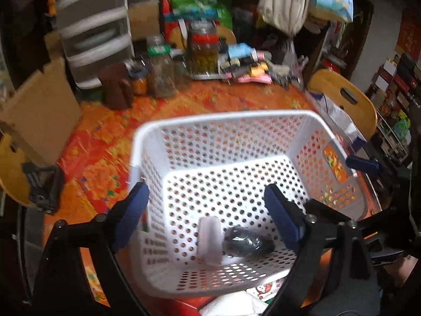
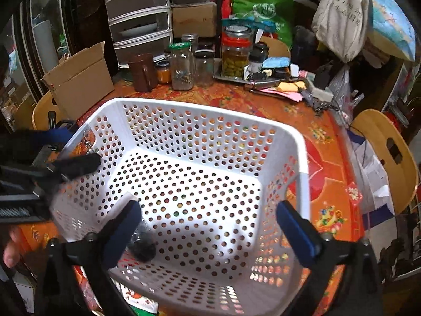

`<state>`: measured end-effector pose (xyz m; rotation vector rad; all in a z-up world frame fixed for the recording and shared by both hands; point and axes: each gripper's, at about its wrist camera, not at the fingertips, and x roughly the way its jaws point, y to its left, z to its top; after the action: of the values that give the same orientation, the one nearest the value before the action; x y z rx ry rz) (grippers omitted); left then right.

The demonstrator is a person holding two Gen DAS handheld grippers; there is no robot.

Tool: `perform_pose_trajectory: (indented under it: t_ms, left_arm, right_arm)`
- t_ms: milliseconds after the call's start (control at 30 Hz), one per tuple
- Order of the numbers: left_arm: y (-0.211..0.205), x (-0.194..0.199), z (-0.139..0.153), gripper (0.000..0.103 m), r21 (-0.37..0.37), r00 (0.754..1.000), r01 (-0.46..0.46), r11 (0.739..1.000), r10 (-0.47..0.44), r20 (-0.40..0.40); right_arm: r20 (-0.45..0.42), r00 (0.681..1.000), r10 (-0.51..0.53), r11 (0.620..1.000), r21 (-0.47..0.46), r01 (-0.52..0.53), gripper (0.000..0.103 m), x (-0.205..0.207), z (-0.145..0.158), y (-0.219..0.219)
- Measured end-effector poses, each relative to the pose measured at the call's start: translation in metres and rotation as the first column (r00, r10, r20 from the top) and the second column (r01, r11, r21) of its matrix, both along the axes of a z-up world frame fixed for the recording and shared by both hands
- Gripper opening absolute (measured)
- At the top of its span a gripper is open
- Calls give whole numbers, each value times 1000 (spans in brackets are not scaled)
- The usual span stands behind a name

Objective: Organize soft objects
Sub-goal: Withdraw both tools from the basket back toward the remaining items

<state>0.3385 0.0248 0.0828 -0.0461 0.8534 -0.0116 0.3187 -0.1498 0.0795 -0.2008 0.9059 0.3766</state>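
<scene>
A white perforated basket [image 1: 223, 121] stands on the orange table; it also shows in the right wrist view [image 2: 297, 137]. Inside it lie a dark wrapped soft lump [image 1: 247, 242] and a pale white packet [image 1: 209, 239]. In the right wrist view the dark lump [image 2: 142, 247] sits partly behind the left finger. My left gripper [image 1: 208, 216] is open and empty above the basket's near side, its left finger outside the wall. My right gripper [image 2: 208, 231] is open and empty over the basket. The left gripper's fingers [image 2: 79, 163] show at the basket's left rim.
Jars [image 2: 181, 65], a brown mug [image 2: 143, 71] and clutter line the table's far side. A cardboard box [image 2: 79, 87] stands at the left. Wooden chairs [image 2: 389, 152] flank the table. White tissue and printed packets [image 1: 236, 305] lie before the basket.
</scene>
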Motion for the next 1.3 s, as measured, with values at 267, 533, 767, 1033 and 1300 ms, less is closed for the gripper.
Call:
perform_pose_trajectory:
  t_ms: [267, 533, 767, 1033, 1300]
  left_arm:
    - [8, -46, 17, 96, 16, 997, -4, 1000, 2, 81]
    - [1, -111, 17, 97, 19, 990, 36, 999, -38, 138]
    - [3, -185, -5, 98, 12, 981, 24, 1000, -26, 193]
    - [2, -256, -50, 98, 22, 977, -15, 1000, 10, 211]
    - [-39, -296, -113, 98, 12, 984, 64, 998, -65, 165]
  right_arm:
    - [84, 996, -11, 1000, 10, 11, 103, -27, 9, -15]
    - [118, 993, -27, 998, 68, 19, 103, -56, 18, -30]
    - [145, 989, -16, 990, 140, -5, 103, -116, 11, -49]
    - [139, 990, -35, 976, 217, 4, 103, -190, -31, -62]
    - [59, 994, -94, 958, 277, 74, 103, -227, -79, -70]
